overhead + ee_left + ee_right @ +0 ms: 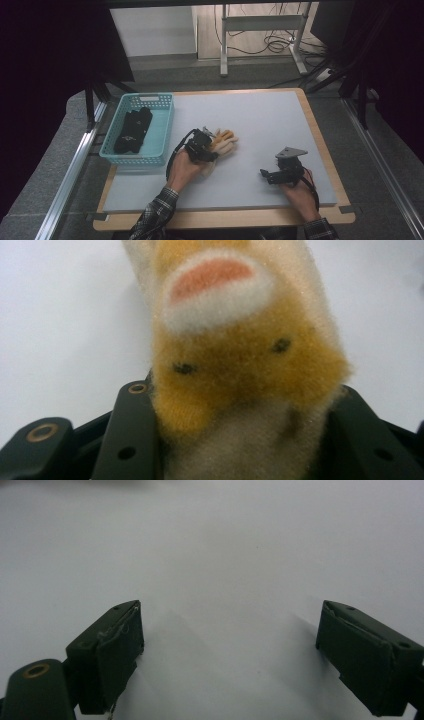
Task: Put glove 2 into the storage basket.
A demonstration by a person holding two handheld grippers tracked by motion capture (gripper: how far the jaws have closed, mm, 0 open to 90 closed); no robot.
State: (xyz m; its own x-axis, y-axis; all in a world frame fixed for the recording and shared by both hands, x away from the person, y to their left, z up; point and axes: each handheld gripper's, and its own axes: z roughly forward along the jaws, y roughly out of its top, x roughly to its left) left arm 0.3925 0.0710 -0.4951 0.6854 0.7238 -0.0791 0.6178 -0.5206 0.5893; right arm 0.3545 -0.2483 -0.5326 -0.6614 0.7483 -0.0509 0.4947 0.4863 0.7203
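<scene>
A fuzzy orange-and-cream sock [226, 141] lies on the grey mat just right of the teal basket, its near end lifted. My left gripper [212, 145] is shut on that end. In the left gripper view the sock [235, 355] fills the gap between both black jaws of the left gripper [242, 392]; it shows two dark dots and a pink patch ringed in white. My right gripper [264, 174] rests low over the mat at the front right, pointing left. In its own view the right gripper [230, 612] stands open with bare mat between the jaws.
A teal basket [131, 159] at the mat's left edge holds black fabric items [132, 131]. The grey mat [265, 115] lies on a wooden table. Beyond the table stand a metal frame's legs [223, 45] and floor cables.
</scene>
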